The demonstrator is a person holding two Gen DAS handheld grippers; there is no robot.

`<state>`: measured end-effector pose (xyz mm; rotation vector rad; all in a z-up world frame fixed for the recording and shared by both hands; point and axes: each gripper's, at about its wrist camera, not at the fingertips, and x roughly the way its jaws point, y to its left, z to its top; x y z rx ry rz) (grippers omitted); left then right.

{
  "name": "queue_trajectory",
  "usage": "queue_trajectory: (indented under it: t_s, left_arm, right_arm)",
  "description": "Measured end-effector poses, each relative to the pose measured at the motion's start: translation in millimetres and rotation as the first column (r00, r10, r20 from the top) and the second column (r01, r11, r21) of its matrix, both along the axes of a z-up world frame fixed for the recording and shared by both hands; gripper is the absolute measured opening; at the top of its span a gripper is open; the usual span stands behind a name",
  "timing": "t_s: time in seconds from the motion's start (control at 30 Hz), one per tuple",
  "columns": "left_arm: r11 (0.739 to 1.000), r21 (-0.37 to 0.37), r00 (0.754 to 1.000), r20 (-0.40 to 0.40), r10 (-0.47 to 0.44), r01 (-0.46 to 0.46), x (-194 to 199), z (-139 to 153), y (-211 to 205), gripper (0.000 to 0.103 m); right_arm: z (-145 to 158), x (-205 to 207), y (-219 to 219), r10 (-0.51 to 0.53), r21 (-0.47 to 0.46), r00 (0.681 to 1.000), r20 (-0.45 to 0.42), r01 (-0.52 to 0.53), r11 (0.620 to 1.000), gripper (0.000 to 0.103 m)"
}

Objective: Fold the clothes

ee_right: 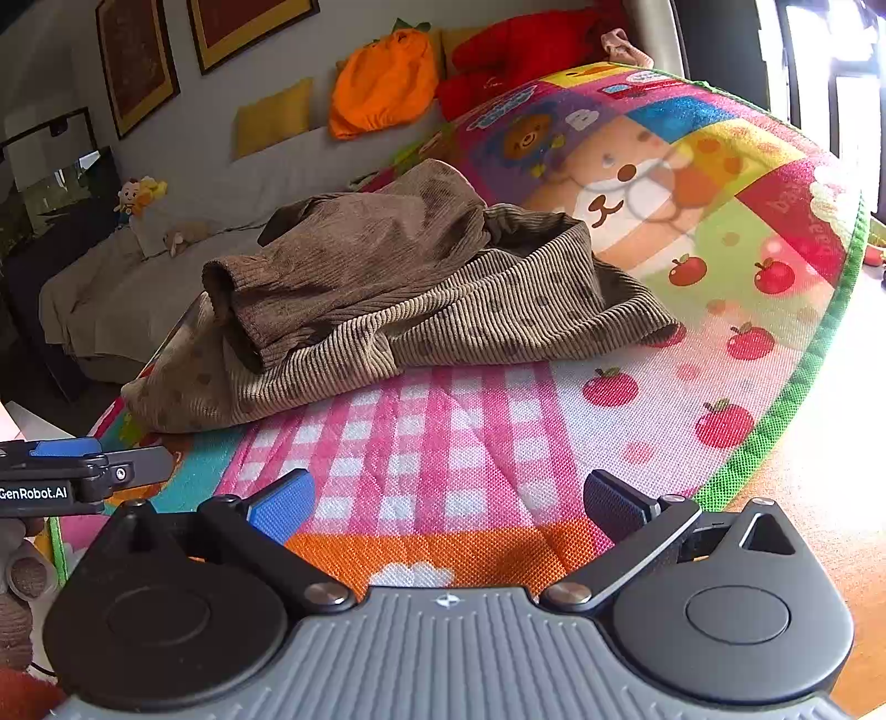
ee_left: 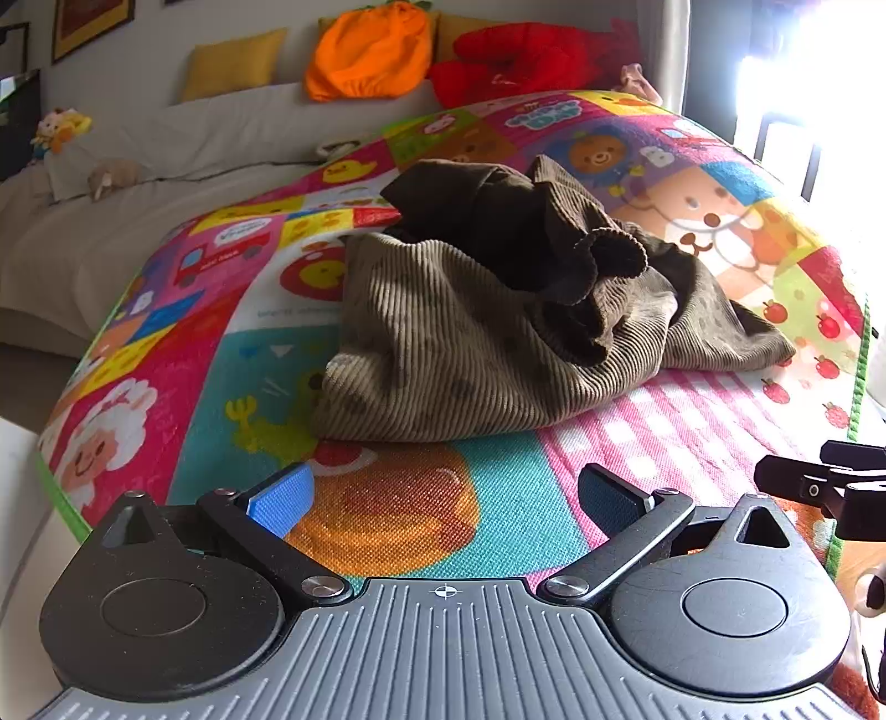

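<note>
Bright cartoon play mat under a crumpled brown corduroy garment, unfolded.

Heaped near the middle of the mat, sleeves or legs twisted over the body, one cuff curled up on top; no edge laid flat, no crease made, so folding not yet begun by the look of it: spreading, smoothing and every fold left to do. Left gripper low over the mat just short of the heap, jaws spread wide, holding nothing; right gripper alongside over the pink check, jaws likewise spread and empty. "GenRobot.AI" readable on the left gripper's side in the right view. Mat lettering too blurred to read. Beyond, sofa with orange pumpkin cushion.
</note>
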<state>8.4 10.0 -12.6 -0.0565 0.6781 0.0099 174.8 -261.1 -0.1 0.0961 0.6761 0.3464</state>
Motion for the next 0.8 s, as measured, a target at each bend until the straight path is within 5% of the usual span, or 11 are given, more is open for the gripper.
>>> queue_trajectory:
  t_s: [0.8]
  left_arm:
    - [1.0, -0.009, 0.999, -0.032, -0.006, 0.006, 1.8, -5.2, -1.0, 0.103]
  right_arm:
    - [-6.2, 0.7, -2.7, -0.002, 0.011, 1.0, -0.019, 0.002, 1.0, 0.103]
